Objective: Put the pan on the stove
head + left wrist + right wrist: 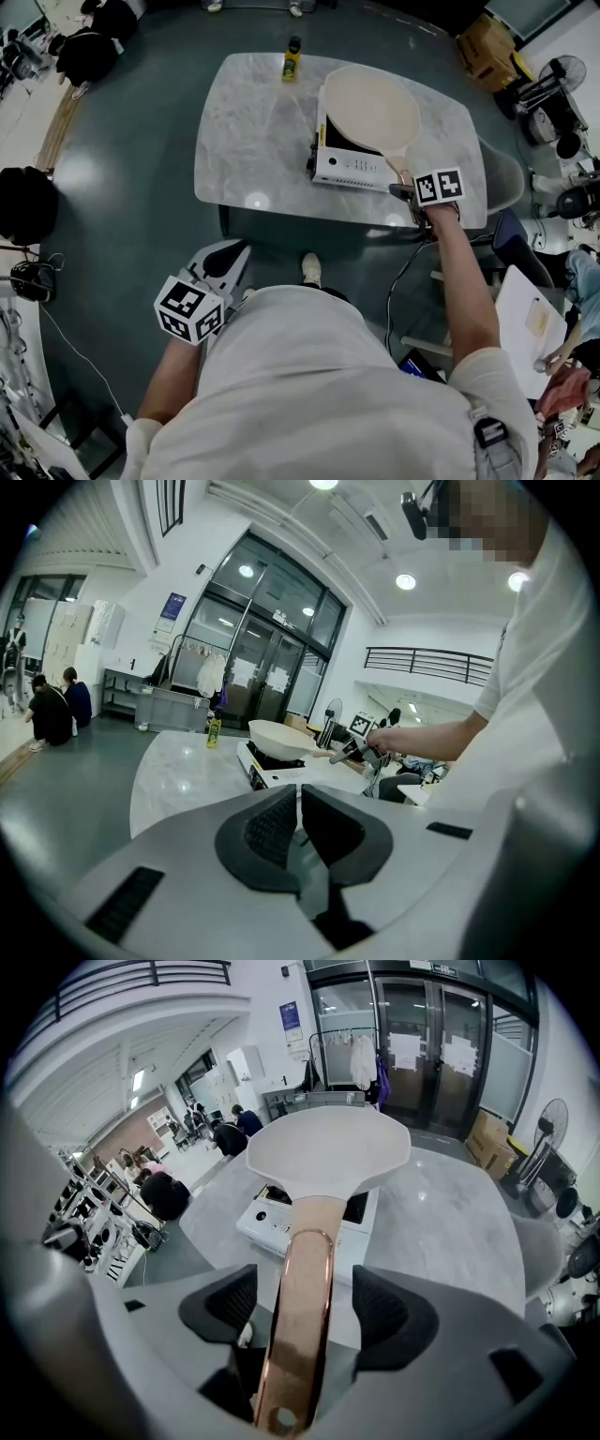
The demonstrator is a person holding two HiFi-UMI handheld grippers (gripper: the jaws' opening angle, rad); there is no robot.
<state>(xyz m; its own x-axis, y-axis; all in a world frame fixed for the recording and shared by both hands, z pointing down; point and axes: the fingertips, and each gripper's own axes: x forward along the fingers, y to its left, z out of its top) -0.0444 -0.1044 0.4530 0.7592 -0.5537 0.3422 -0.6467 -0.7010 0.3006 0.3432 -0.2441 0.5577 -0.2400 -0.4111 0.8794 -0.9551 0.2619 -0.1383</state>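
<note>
The cream pan (370,108) sits on the white stove (347,169) on the marble table, its copper-coloured handle pointing toward me. My right gripper (403,189) is at the handle's end. In the right gripper view the handle (305,1269) runs between the jaws of the right gripper (302,1302), which is open, with a gap on each side between pad and handle. The pan bowl (328,1152) rests over the stove (267,1227). My left gripper (223,265) hangs low by my body, off the table; the left gripper (299,794) is shut and holds nothing.
A yellow bottle (292,59) stands at the table's far edge. The marble tabletop (244,131) is bare left of the stove. A grey chair (506,178) is at the table's right end. People and equipment stand further off.
</note>
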